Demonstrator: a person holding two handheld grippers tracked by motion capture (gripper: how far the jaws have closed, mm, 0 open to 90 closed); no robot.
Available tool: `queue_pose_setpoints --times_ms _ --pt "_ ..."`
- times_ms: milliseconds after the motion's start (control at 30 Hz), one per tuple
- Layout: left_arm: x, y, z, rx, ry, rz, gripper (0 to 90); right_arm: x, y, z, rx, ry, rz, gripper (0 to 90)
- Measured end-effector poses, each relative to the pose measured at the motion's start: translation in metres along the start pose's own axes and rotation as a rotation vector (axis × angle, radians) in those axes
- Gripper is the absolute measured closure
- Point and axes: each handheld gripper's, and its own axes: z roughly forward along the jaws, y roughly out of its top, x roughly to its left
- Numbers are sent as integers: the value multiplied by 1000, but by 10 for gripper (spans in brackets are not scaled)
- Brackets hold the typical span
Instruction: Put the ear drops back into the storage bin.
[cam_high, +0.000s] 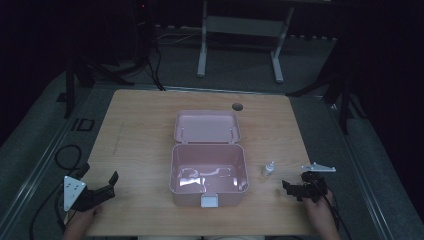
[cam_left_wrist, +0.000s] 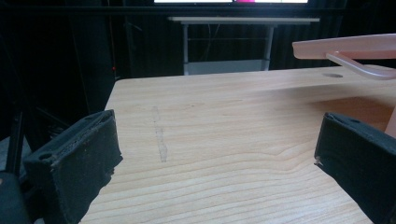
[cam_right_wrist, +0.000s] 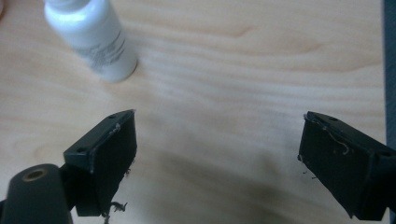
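Note:
A pink plastic box (cam_high: 209, 172) stands open and empty at the middle of the wooden table (cam_high: 140, 130), its lid (cam_high: 207, 126) folded back behind it. A small white bottle (cam_high: 269, 169) stands upright just right of the box. My left gripper (cam_high: 102, 181) rests near the front left corner, open, and points toward the box. In the left gripper view its jaws (cam_left_wrist: 215, 149) hold nothing, with the lid's edge (cam_left_wrist: 345, 46) at upper right. My right gripper (cam_high: 295, 182) is open a little right of the bottle. In the right gripper view, the bottle (cam_right_wrist: 93, 37) stands beyond the left jaw, outside the open gripper (cam_right_wrist: 217, 140).
A round cable hole (cam_high: 237, 106) sits at the table's far edge behind the lid. A white-legged desk (cam_high: 240, 30) stands on the dark floor beyond the table. Black cables (cam_high: 65, 155) lie on the floor left of the table.

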Motion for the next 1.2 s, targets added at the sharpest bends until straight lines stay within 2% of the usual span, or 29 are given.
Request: queue_pose_setpoints --times_ms 133,233,333,433,867,1133,1200 --pt "0 0 0 0 -1 -2 4 0 5 -8 70 -3 -20 111" --pt "0 0 0 0 -2 -3 4 -1 8 -11 166 43 -15 111" --pt "0 0 0 0 -2 -4 4 0 10 -12 251 59 -54 111" --pt "0 0 0 0 -3 -4 4 1 11 -13 312 72 -87 111" --pt "0 0 0 -1 -8 -5 4 5 24 -15 552 109 -206 111" --pt "0 0 0 -1 -9 -6 4 10 30 -17 666 128 -276 111" --pt "0 0 0 -1 -9 -6 4 11 32 -18 716 152 -290 111"
